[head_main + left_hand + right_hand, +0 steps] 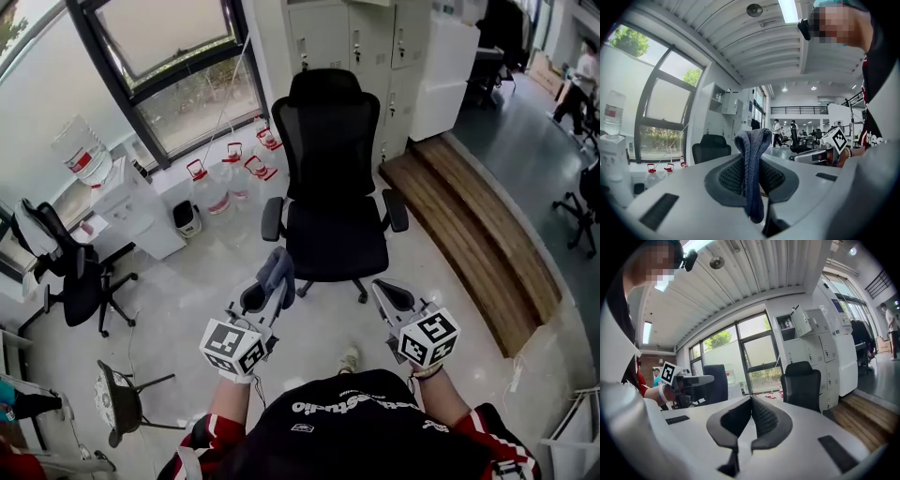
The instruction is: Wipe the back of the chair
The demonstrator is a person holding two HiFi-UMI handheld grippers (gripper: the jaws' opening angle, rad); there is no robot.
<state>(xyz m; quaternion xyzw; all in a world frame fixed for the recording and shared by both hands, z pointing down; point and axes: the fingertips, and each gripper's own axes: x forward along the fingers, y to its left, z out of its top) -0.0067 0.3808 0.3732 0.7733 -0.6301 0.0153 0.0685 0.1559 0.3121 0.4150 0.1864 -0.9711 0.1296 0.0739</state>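
My left gripper (263, 298) pinches the cloth (278, 268) (grey, folded). My right gripper (385, 292) has its jaws together, empty. The chair (333, 178) stands ahead of both.

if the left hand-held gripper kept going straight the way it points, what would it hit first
Probably the black office chair, about at its seat front. The left hand-held gripper, shut on the grey cloth, aims roughly there, though depth is unclear.
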